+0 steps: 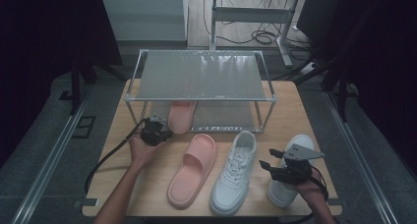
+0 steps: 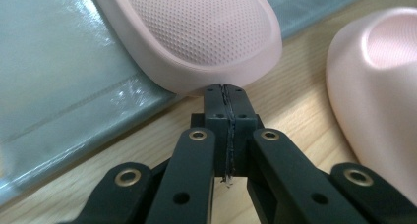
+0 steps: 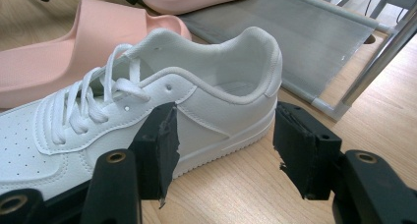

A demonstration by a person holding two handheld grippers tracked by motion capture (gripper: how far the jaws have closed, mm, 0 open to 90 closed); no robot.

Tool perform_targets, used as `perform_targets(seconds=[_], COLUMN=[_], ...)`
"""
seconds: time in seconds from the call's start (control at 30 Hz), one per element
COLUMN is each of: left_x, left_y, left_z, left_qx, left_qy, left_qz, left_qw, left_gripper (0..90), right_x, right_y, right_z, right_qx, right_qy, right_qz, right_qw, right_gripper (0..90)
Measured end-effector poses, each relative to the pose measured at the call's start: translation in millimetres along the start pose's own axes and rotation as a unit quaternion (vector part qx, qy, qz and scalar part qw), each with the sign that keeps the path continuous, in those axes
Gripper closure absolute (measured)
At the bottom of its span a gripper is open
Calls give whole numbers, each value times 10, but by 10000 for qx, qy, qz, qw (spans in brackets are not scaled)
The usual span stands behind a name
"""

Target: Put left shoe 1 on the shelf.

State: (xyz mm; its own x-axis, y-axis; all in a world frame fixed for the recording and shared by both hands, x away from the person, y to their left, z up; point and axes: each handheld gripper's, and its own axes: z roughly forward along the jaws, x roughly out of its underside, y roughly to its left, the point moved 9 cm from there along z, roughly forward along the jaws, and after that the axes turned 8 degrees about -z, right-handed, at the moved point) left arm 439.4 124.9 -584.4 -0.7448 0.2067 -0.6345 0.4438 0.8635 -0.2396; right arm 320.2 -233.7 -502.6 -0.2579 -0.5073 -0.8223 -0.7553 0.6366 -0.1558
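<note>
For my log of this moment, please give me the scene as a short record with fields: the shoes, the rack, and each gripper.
rack: metal shoe rack at the far side of the table
slipper on rack: pink slipper on the lower shelf, heel sticking out
left gripper: left gripper shut, tips against that heel
second slipper: pink slipper on table
sneakers: white sneaker beside it; another under the right hand
right gripper: right gripper open, near the white sneaker's heel

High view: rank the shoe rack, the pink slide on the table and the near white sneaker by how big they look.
1. Shoe rack, clearly largest.
2. Pink slide and white sneaker: about alike, no ranking.
</note>
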Motion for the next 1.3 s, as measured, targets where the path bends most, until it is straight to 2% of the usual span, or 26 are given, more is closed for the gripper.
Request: perform_targets(seconds=[0.27,0.4,0.43,0.47,0.57,0.67,0.77,0.97,1.3], left_x=[-68,-108,-121,-126,-150,-138,-102,17,258], left_y=[-9,-29,-27,-39,-47,-40,-34,-56,-353], left_z=[97,165,184,200,234,223,152,-112,-470], left_qx=[51,4,14,8,43,-10,-30,-10,300], left_qy=[-55,-52,-42,-50,-82,-65,-96,-185,-440], left_qz=[-154,-143,-66,-165,-214,-134,-174,-79,6], left_qw=[9999,9999,10000,9999,9997,9999,9998,9998,9986], left_gripper=[899,898,897,896,892,886,885,889,891], right_x=[-4,-5,-3,-1,4,4,-3,-5,-12], right_y=[-10,-11,-13,-16,-20,-24,-26,-45,-29], right_z=[-10,-13,-12,-11,-13,-18,-32,-45,-44], right_qx=[8,12,12,17,16,19,22,50,42], right_qy=[-22,-22,-21,-21,-14,-23,-36,-54,-53], right_qz=[-16,-11,-10,-3,9,1,10,16,2], right_qw=[10000,10000,10000,10000,10000,10000,10000,10000,10000], right_gripper=[430,430,431,431,431,431,430,431,431])
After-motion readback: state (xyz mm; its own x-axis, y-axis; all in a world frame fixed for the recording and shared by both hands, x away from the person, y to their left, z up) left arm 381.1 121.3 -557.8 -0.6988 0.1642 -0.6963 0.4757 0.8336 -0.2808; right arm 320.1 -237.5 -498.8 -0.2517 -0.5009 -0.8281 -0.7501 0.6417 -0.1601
